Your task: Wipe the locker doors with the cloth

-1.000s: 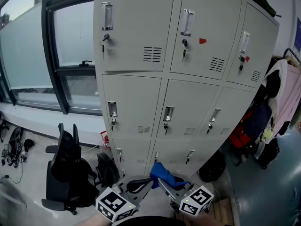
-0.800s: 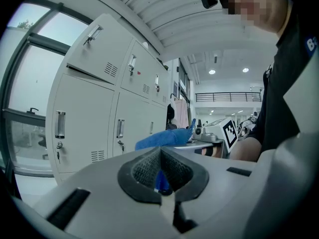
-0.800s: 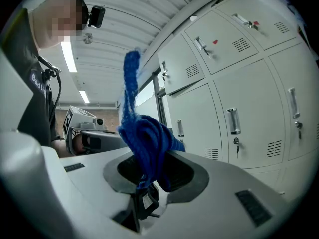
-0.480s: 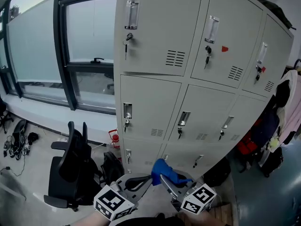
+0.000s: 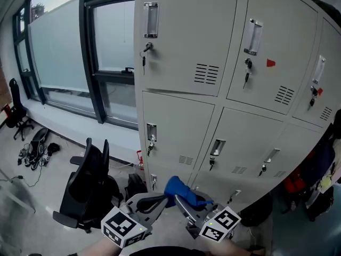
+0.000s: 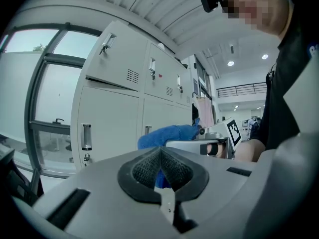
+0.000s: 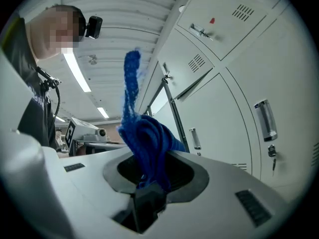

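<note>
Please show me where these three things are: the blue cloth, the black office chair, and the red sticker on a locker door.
blue cloth (image 5: 175, 188): head view, on its bunched middle.
black office chair (image 5: 88, 188): head view, on its dark middle.
red sticker (image 5: 270, 63): head view, on its centre.

Your left hand-held gripper (image 5: 159, 200) sits low in front of you, its jaws pressed together with nothing between them. Your right hand-held gripper (image 5: 180, 201) is just beside it, and the tips of the two angle in toward each other. Its jaws are clamped on the blue cloth (image 7: 144, 133), which bunches up above them.
</note>
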